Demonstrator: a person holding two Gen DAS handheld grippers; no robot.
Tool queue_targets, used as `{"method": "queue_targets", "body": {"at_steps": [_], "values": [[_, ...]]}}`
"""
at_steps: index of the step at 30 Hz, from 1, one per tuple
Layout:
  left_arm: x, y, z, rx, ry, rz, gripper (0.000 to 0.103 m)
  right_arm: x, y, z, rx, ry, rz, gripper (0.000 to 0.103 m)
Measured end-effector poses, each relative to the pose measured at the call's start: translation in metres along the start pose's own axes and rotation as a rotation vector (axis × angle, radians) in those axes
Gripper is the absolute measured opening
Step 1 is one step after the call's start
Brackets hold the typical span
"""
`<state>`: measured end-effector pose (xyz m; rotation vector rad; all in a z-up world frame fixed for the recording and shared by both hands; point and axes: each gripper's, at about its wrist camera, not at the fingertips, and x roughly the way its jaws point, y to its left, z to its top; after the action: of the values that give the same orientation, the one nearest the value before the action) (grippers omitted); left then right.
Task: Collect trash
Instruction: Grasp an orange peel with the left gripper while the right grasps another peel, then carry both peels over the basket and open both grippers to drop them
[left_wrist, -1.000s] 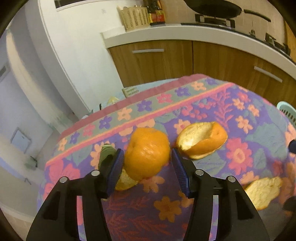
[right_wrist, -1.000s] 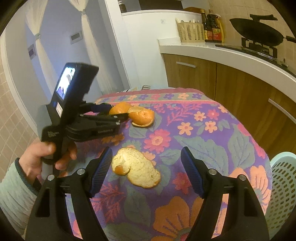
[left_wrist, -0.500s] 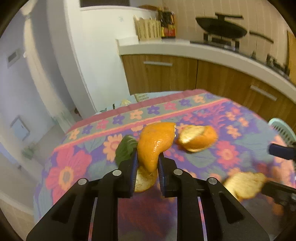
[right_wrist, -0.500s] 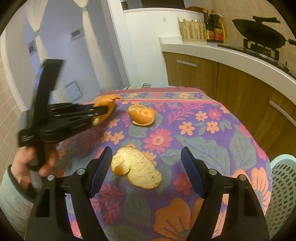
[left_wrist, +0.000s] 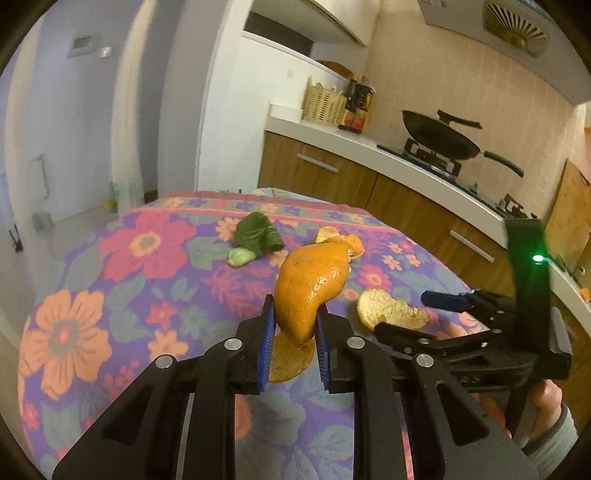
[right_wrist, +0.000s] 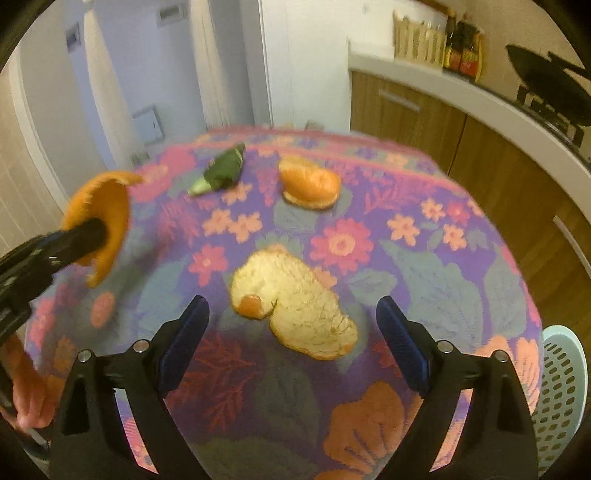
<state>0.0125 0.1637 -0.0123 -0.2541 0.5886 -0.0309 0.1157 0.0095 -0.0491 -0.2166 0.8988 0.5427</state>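
The left gripper (left_wrist: 293, 328) is clamped on a large curved piece of orange peel (left_wrist: 310, 288), its 2 blue-padded fingers (left_wrist: 267, 332) pressing the lower part of the peel from both sides while the orange outer skin rises above them, clear of the floral tablecloth (left_wrist: 110, 295). Under the held piece, in the left wrist view, a smaller peel scrap (left_wrist: 290, 360) shows between the fingers; whether it lies on the cloth or hangs from the held piece cannot be told. The right gripper (right_wrist: 293, 338) hovers low over the table with its fingers spread wide, holding nothing, and a flat peel piece (right_wrist: 291, 299) with its pale inner side up lies on the cloth just ahead of the gap between them. Farther back on the cloth sits a cupped peel piece (right_wrist: 310, 182), and to its left a folded green vegetable leaf (right_wrist: 221, 171) with a pale stem end, apart from it. A pale blue perforated basket (right_wrist: 561, 398) stands off the table's right edge, beside the right gripper. Behind the table runs a white countertop (left_wrist: 406, 158) over wooden cabinet fronts, carrying a black wok (left_wrist: 439, 138) on the stove, a woven basket (left_wrist: 325, 103) and dark bottles (left_wrist: 360, 107).
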Motion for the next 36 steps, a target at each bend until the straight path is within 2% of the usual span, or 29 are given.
{"method": "queue_targets", "body": {"at_steps": [4,6,10,12,14,16,17,19,26,36], "values": [[0.002,0.005,-0.007,-0.021,0.006,-0.008,0.018,0.009,0.003,-0.001,-0.016,0.041,0.003,0.087],[0.001,0.000,-0.007,-0.001,-0.007,-0.010,0.019,0.014,0.008,-0.001,-0.039,0.072,-0.011,0.088],[0.004,-0.010,-0.009,0.064,-0.004,0.018,0.019,0.017,0.017,-0.002,-0.070,0.079,-0.061,0.085],[0.002,-0.014,-0.011,0.081,-0.013,0.022,0.019,0.014,0.014,-0.003,-0.055,0.063,-0.068,0.067],[0.002,-0.014,-0.011,0.083,-0.016,0.028,0.019,0.008,0.011,-0.004,-0.042,0.043,-0.070,0.040],[0.002,-0.013,-0.011,0.076,-0.011,0.032,0.019,0.004,0.012,-0.005,-0.047,0.031,-0.073,0.028],[0.003,-0.014,-0.011,0.078,-0.009,0.036,0.019,0.000,0.015,-0.006,-0.062,0.008,-0.091,0.013],[0.001,-0.019,-0.011,0.094,-0.009,0.053,0.019,-0.012,0.016,-0.009,-0.066,-0.040,-0.105,0.011],[-0.006,-0.067,-0.013,0.121,0.000,-0.039,0.019,-0.057,-0.014,-0.025,0.040,-0.142,-0.099,0.009],[0.008,-0.192,-0.018,0.252,0.017,-0.192,0.019,-0.142,-0.109,-0.074,0.229,-0.255,-0.165,0.009]]}}
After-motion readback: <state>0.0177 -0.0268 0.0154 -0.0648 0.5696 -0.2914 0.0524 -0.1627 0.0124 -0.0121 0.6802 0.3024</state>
